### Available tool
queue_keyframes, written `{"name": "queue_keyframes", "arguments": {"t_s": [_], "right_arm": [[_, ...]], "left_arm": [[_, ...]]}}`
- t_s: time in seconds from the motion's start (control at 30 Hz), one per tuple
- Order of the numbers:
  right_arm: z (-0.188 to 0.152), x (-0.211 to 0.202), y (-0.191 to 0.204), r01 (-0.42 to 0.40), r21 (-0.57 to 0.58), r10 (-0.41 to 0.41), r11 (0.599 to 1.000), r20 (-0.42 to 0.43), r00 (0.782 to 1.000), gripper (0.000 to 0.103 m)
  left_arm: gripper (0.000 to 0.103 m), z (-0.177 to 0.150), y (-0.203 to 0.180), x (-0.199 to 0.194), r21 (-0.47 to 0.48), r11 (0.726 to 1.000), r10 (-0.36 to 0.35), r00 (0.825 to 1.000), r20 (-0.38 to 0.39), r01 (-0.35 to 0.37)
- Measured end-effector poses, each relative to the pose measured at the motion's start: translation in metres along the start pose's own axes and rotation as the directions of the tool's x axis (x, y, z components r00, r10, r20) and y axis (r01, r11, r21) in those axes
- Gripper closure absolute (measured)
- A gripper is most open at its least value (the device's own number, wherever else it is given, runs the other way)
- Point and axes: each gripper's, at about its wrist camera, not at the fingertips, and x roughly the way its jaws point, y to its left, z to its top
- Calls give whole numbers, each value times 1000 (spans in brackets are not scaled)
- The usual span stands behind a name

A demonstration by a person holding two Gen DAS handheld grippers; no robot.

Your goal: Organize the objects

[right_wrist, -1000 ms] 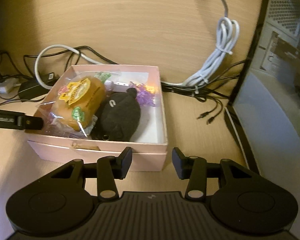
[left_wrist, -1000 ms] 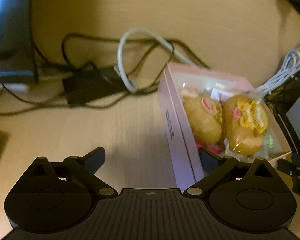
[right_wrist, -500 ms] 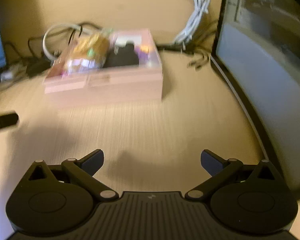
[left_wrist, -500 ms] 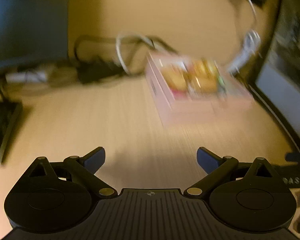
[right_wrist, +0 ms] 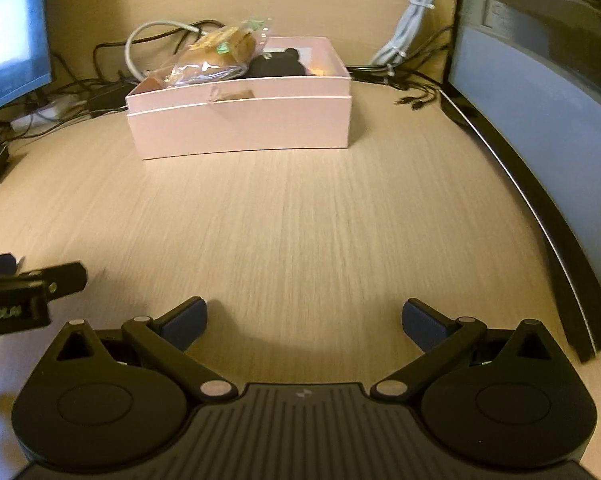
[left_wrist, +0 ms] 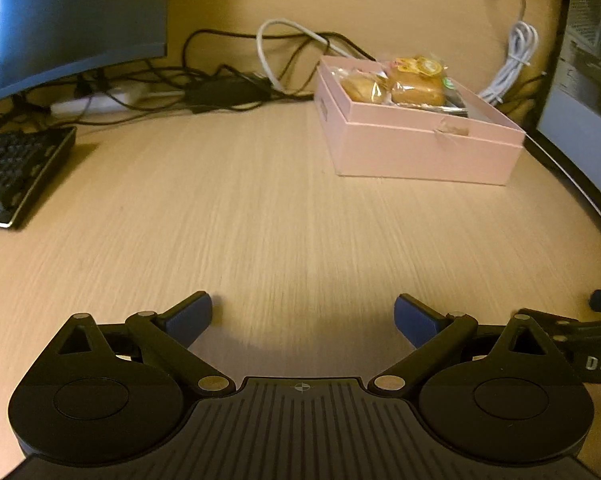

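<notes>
Right wrist view: pink box (right_wrist: pixel 240 120), light stiff card (likely best gripped by a side wall), wrapped buns (right_wrist: pixel 216 56) inside; right gripper (right_wrist: pixel 304 320) wide open, empty.

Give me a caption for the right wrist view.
Open right tool over bare desk, facing a pink box of wrapped pastries.

The floor of the pink box (right_wrist: pixel 240 128) was hidden behind its near wall, and the black item (right_wrist: pixel 278 65) in it was only partly seen above the rim. The wrapped pastries (left_wrist: pixel 414 84) were too blurred for their labels to be read. The keyboard (left_wrist: pixel 16 168) and the monitor (left_wrist: pixel 60 20) were cut off at the left edge. The lettering on the other gripper's arm (left_wrist: pixel 596 362) was clipped at the right edge.
</notes>
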Motion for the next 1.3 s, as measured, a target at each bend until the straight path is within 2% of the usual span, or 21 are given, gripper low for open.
{"name": "queue_keyframes", "arguments": {"t_s": [0.1, 0.37, 0.57, 1.3], "right_arm": [[2, 3, -3, -9, -10, 9, 1000, 34, 999, 0], [5, 17, -12, -11, -5, 11, 1000, 145, 989, 0], [16, 27, -10, -2, 0, 2, 1000, 143, 990, 0], [18, 28, -12, -5, 0, 5, 1000, 142, 990, 0]], "left_arm": [[2, 1, -10, 5, 3, 999, 52, 999, 15, -52], [2, 2, -20, 13, -4, 997, 73, 995, 68, -73], [1, 6, -24, 19, 5, 998, 68, 995, 67, -68], [1, 6, -23, 21, 21, 999, 44, 997, 67, -45]]}}
